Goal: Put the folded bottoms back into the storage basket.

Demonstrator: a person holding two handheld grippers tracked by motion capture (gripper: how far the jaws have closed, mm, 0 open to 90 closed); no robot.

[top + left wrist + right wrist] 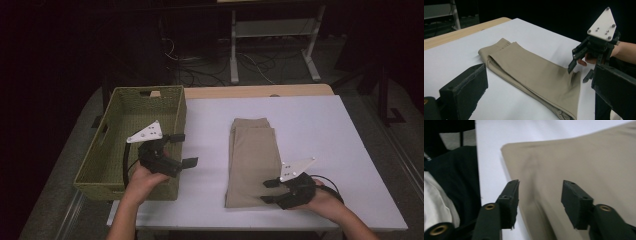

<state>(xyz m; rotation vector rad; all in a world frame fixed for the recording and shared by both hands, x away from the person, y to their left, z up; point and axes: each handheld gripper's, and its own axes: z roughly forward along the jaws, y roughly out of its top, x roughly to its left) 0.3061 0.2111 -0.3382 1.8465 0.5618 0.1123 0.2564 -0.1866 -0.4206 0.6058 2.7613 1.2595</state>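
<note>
Folded khaki trousers [251, 160], flat tan cotton, lie lengthwise mid-table on the white tabletop [320, 130], just right of the olive woven rectangular basket [131, 107], not touching it; waistband end far from the person, hem end at the near edge.

R gripper [267, 191] sits at the near right corner of the trousers; jaws apart, cloth lying beneath the gap but not pinched; right gripper view shows a soft crease in the fabric ahead of the pads [510, 195], nothing clamped.

L gripper [182, 149] hovers over the basket's right wall, pointing toward the trousers; jaws wide apart, nothing between them.

Step, my read: fold looks finished, release/regrasp phase before moving the garment into the basket.

Next move prob needs both grippers: R re-clamps the near hem through all layers, L crosses over to the far or left edge, then lift level so the fold doesn't slide open; clear the basket wall before lowering.
</note>
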